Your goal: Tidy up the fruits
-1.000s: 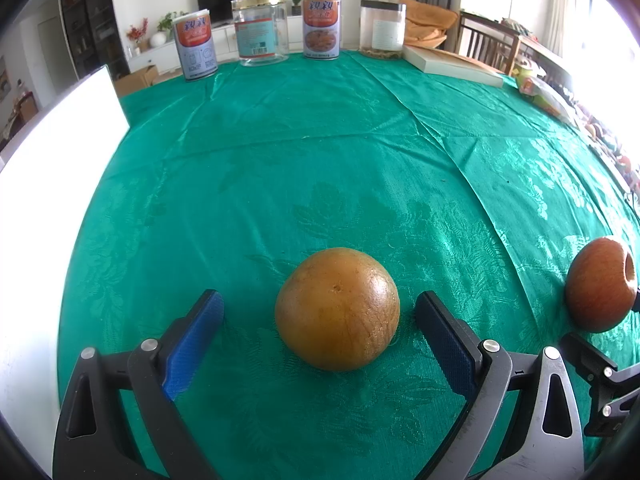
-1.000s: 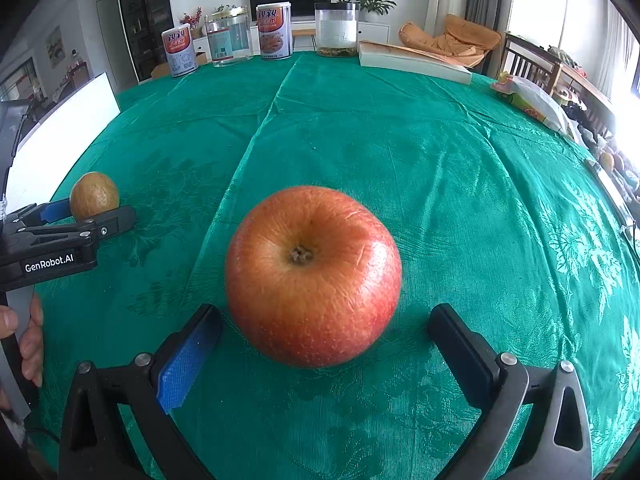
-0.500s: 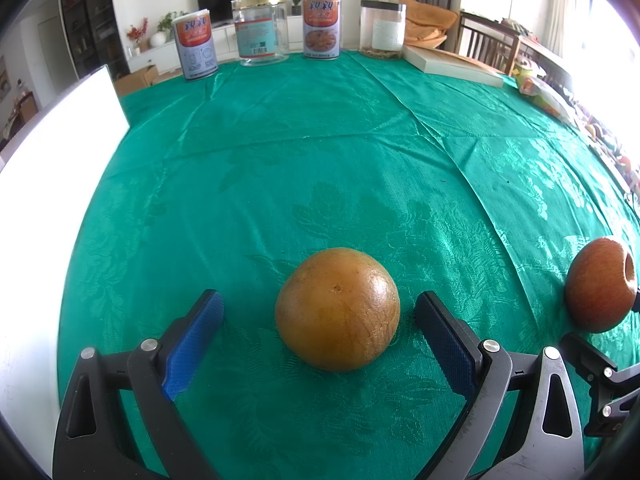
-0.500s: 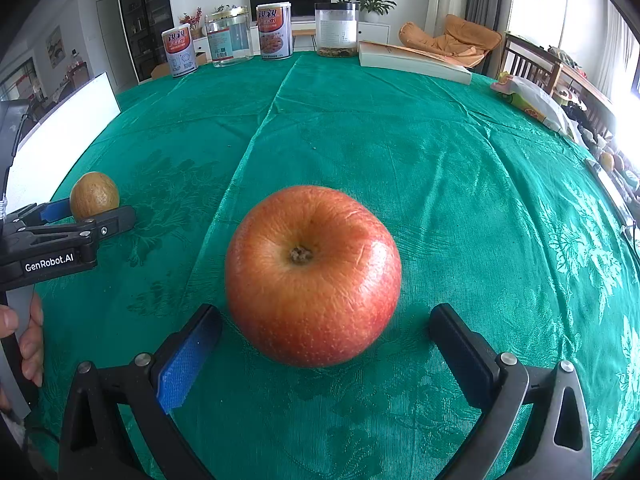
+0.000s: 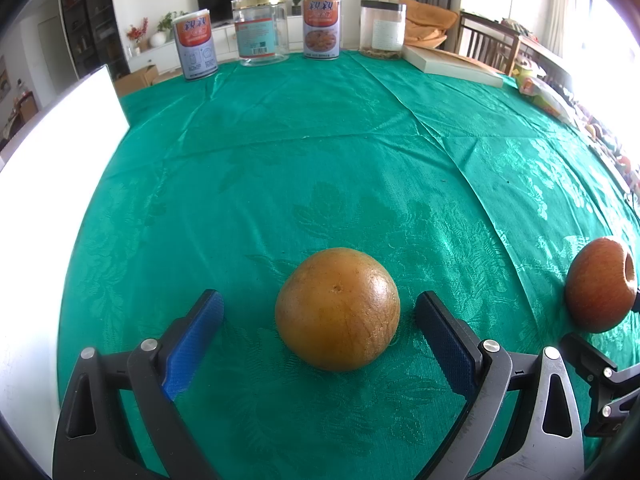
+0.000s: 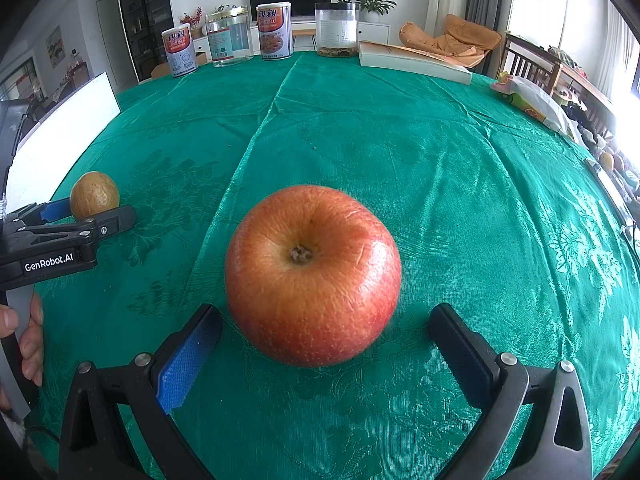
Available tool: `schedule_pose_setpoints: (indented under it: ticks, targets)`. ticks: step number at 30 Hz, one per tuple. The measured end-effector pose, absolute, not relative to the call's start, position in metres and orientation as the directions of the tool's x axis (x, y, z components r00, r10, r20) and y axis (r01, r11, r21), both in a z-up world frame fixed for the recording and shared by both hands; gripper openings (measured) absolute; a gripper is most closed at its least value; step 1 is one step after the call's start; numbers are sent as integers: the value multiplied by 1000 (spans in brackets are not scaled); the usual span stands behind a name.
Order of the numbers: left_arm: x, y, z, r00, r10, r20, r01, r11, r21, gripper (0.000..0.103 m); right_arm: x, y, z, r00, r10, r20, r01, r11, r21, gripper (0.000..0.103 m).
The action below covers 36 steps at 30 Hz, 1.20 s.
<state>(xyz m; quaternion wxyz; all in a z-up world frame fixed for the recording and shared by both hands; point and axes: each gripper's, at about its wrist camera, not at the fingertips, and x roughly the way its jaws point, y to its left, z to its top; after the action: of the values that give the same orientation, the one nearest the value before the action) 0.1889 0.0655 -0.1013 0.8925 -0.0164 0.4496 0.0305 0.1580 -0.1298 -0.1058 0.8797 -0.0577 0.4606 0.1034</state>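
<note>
A brownish-orange round fruit (image 5: 337, 309) rests on the green tablecloth between the spread fingers of my left gripper (image 5: 320, 316), which is open and not touching it. A red apple (image 6: 313, 275) sits stem-end toward the camera between the fingers of my right gripper (image 6: 326, 326), also open with gaps on both sides. In the left wrist view the apple (image 5: 600, 283) shows at the right edge. In the right wrist view the orange fruit (image 6: 94, 195) shows at the left, inside the left gripper's fingers (image 6: 116, 218).
Two printed tins (image 5: 196, 50) (image 5: 321, 26), a clear jar (image 5: 260, 32) and a plastic container (image 5: 382, 28) line the table's far edge. A flat white box (image 5: 452, 65) lies at back right, a white board (image 5: 52, 168) at the left. A hand (image 6: 24, 336) holds the left gripper.
</note>
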Motion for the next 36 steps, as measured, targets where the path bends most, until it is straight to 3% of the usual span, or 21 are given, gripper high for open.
schedule_pose_setpoints:
  ticks: [36]
  targets:
    - [190,69,-102,586,52,-809,-91,996,-2,103,157,-130,-106,555,129,-822,-234,972,-6,103]
